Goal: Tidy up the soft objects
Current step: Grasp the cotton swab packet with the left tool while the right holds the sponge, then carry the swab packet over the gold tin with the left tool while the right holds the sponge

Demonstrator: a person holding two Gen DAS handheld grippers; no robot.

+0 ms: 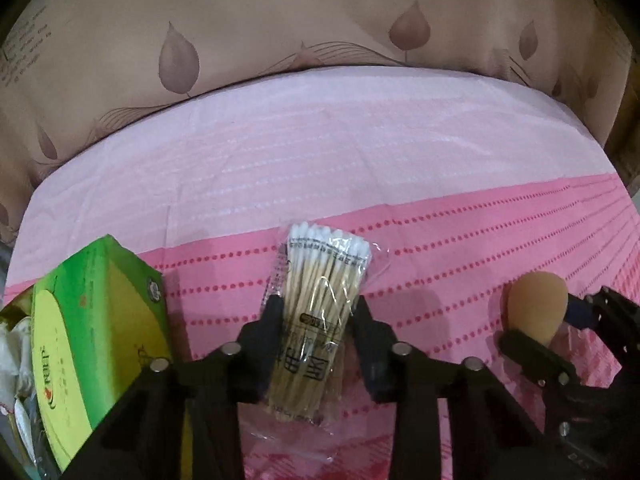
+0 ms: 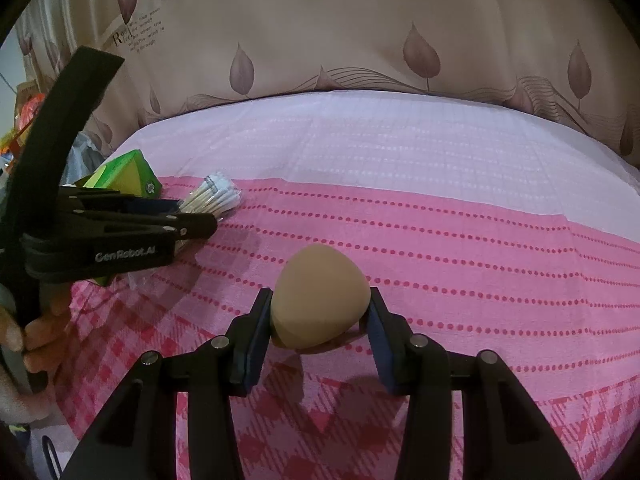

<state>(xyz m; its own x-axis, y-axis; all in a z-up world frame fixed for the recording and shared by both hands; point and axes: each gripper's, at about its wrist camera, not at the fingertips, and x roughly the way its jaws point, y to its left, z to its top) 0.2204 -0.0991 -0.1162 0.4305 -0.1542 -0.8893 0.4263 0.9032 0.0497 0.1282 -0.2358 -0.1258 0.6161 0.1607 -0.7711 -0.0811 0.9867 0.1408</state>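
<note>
two grippers: left gripper (image 1: 316, 312) clamps one cotton swab pack (image 1: 320, 300), right gripper (image 2: 320, 316) clamps one beige sponge (image 2: 320, 300)

The right gripper (image 2: 320, 320) squeezes a tan sponge (image 2: 318, 300) over the pink cloth (image 2: 460, 248); the left gripper (image 2: 196, 216) pinches a cotton swab pack (image 2: 216, 196).

Surface: bed (image 2: 440, 152), covered by a pink cloth (image 2: 460, 248) with dotted red lines, checked nearest the tools, pale pink band beyond.

Items on the cloth:
- Swab pack (image 1: 316, 320): clear bag of wooden-stemmed cotton swabs, white tips pointing away, lying between the fingers of the left tool (image 1: 316, 320).
- Sponge (image 2: 318, 304): tan, egg-shaped, between the fingers of the right tool (image 2: 318, 320), resting on the cloth.
- Box (image 1: 100, 320): green and yellow, just left of the left tool, well left of the right tool.
</note>
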